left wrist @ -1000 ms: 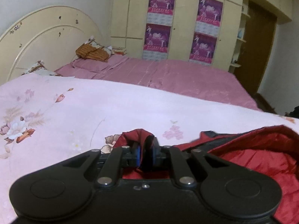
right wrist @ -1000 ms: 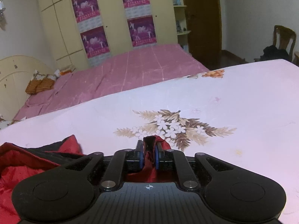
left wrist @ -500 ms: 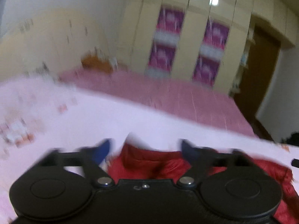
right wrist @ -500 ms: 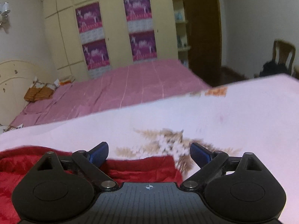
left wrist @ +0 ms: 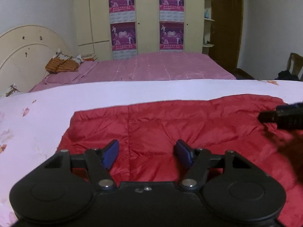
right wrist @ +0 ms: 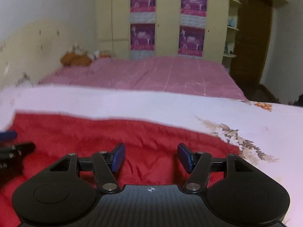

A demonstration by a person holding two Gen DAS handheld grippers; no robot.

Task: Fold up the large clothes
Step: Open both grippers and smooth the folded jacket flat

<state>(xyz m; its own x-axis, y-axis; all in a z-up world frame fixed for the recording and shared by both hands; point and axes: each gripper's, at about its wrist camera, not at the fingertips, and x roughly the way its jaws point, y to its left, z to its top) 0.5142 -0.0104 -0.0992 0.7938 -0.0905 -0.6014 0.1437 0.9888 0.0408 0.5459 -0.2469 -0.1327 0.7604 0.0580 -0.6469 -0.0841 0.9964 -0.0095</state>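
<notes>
A red quilted jacket (left wrist: 170, 124) lies spread flat on the pale floral sheet (left wrist: 47, 124); it also shows in the right wrist view (right wrist: 106, 136). My left gripper (left wrist: 146, 154) is open and empty, raised over the jacket's left part. My right gripper (right wrist: 150, 156) is open and empty over the jacket's right part, near its right edge. The right gripper's tip shows at the right edge of the left wrist view (left wrist: 284, 115). The left gripper's tip shows at the left edge of the right wrist view (right wrist: 11, 147).
A second bed with a pink cover (left wrist: 155, 68) lies beyond the sheet's far edge. A cream headboard (left wrist: 24, 53) stands at the left, a wardrobe with purple posters (left wrist: 147, 17) behind, a brown door (left wrist: 225, 24) and a chair (left wrist: 295, 64) at the right.
Both grippers were shut on folds of the red jacket a second ago; they have opened, let it go and pulled back and up. The jacket now lies flat.
</notes>
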